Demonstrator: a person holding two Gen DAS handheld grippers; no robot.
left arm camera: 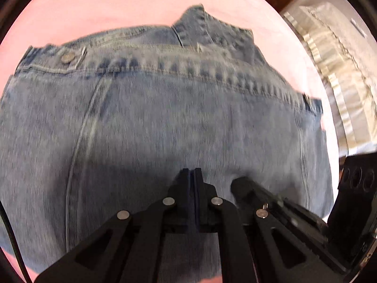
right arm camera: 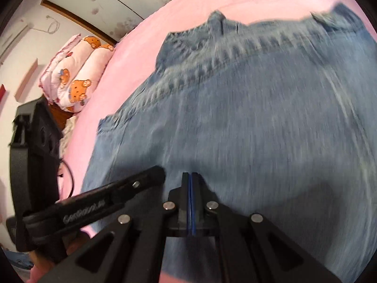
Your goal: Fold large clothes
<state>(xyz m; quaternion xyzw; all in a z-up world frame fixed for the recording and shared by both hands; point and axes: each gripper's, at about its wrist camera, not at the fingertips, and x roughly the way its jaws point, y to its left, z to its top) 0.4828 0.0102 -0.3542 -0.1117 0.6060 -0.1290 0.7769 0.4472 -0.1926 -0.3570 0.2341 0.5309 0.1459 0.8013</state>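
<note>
Left gripper (left arm camera: 191,170): fingers clenched together, tips low over the denim; whether a fold of cloth is pinched between them cannot be told. Right gripper (right arm camera: 190,174): fingers likewise clenched, just beside the left one. The jeans (left arm camera: 165,118) lie spread on the pink bed (left arm camera: 106,7), stretching from beneath both pairs of fingers to the waistband (left arm camera: 179,70) at the far side. A bear-print quilt (right arm camera: 77,75) sits far left.
</note>
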